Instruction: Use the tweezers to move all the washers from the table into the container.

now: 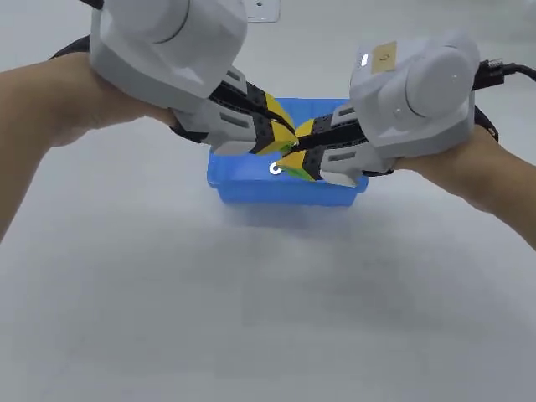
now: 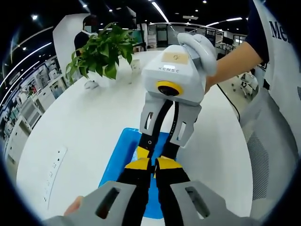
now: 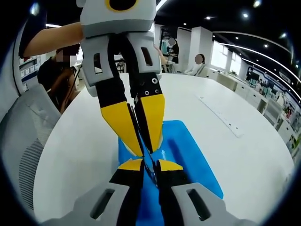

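A shallow blue container (image 1: 251, 189) sits on the white table (image 1: 251, 318), and both grippers meet nose to nose above it. In the head view one small pale washer (image 1: 275, 168) shows against the blue just inside the near wall, right under the yellow jaw tips. I cannot tell whether it lies on the floor of the container or hangs from something. The rest of the interior is covered by the grippers. In the right gripper view the left gripper (image 3: 146, 141) comes down from above with its jaws pinched on the tweezers (image 3: 141, 132), whose thin dark blades run along the narrow slit between its yellow tips. The blades carry on down between the jaws of the right gripper (image 3: 150, 165), which stand close together. Whether they actually press on the blades cannot be made out. In the left gripper view its own jaws are almost touching, over the blue of the container.
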